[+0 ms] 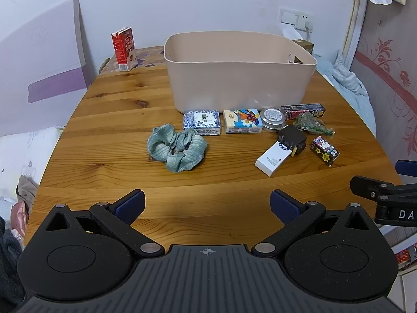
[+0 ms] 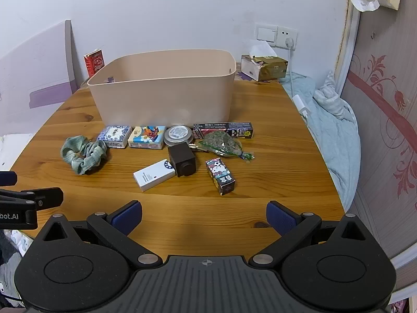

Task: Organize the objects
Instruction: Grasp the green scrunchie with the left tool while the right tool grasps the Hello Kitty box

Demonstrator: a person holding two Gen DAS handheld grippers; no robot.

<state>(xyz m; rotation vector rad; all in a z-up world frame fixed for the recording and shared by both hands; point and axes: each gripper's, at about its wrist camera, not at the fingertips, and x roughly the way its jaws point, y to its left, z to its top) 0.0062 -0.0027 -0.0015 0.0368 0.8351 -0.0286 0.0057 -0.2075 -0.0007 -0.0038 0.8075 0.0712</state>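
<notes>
A beige plastic bin (image 1: pixel 239 78) (image 2: pixel 166 91) stands on the round wooden table (image 1: pixel 117 135) (image 2: pixel 281 161). In front of it lie a green scrunchie (image 1: pixel 177 147) (image 2: pixel 83 154), a blue-white tissue pack (image 1: pixel 202 122) (image 2: pixel 114 135), a colourful tissue pack (image 1: pixel 243 120) (image 2: pixel 147 137), a round tin (image 1: pixel 272 120) (image 2: pixel 178 135), a long dark box (image 1: pixel 303 110) (image 2: pixel 224 130), a green wrapped packet (image 1: pixel 311 125) (image 2: pixel 221 146), a black cube (image 1: pixel 292 139) (image 2: pixel 182 163), a white box (image 1: pixel 273 157) (image 2: pixel 153 174) and a cartoon box (image 1: pixel 324 150) (image 2: pixel 220 176). My left gripper (image 1: pixel 207 203) and right gripper (image 2: pixel 204 215) are open and empty, near the front edge.
A red carton (image 1: pixel 125 48) (image 2: pixel 94 61) stands at the back left. A tissue box (image 2: pixel 263 66) sits at the back right by a wall socket (image 2: pixel 286 37). A blue blanket (image 2: pixel 331 120) lies beside the table's right edge. A white panel (image 1: pixel 47 60) leans at left.
</notes>
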